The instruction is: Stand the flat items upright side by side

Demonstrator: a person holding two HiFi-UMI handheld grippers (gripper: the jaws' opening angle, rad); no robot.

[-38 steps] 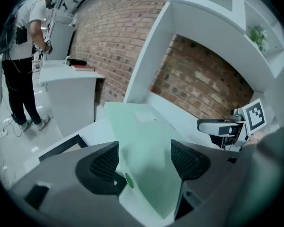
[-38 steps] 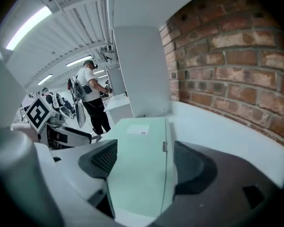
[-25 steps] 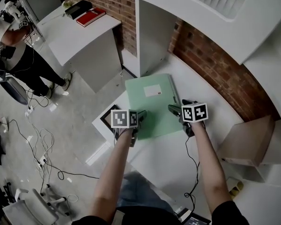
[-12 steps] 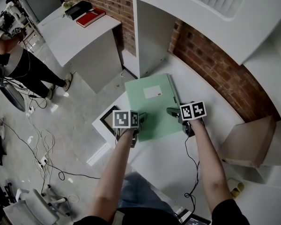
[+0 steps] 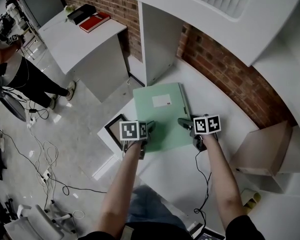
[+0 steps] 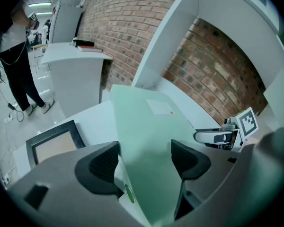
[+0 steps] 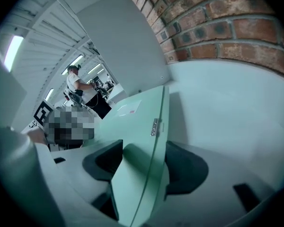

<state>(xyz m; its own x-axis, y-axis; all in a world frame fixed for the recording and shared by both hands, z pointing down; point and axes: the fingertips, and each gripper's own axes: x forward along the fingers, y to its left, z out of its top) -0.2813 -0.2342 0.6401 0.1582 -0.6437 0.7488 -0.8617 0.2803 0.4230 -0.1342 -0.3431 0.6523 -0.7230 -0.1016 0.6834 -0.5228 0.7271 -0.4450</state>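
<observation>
Meanwhile, a green folder lies on the white table below the brick wall, its white label facing up. The left gripper is clamped on the folder's 7 o'clock corner, and the sheet fills the gap between its pads. The right gripper is at the 4 o'clock edge. Its jaws have just been closing, and both pads now meet the spine. A dark picture frame sits at the left gripper's 9 o'clock, and a cardboard box at the right gripper's 3 o'clock.

bright, even light with soft shadows. the gripper views bend round, dark at the edges. near fingers look blurry.
</observation>
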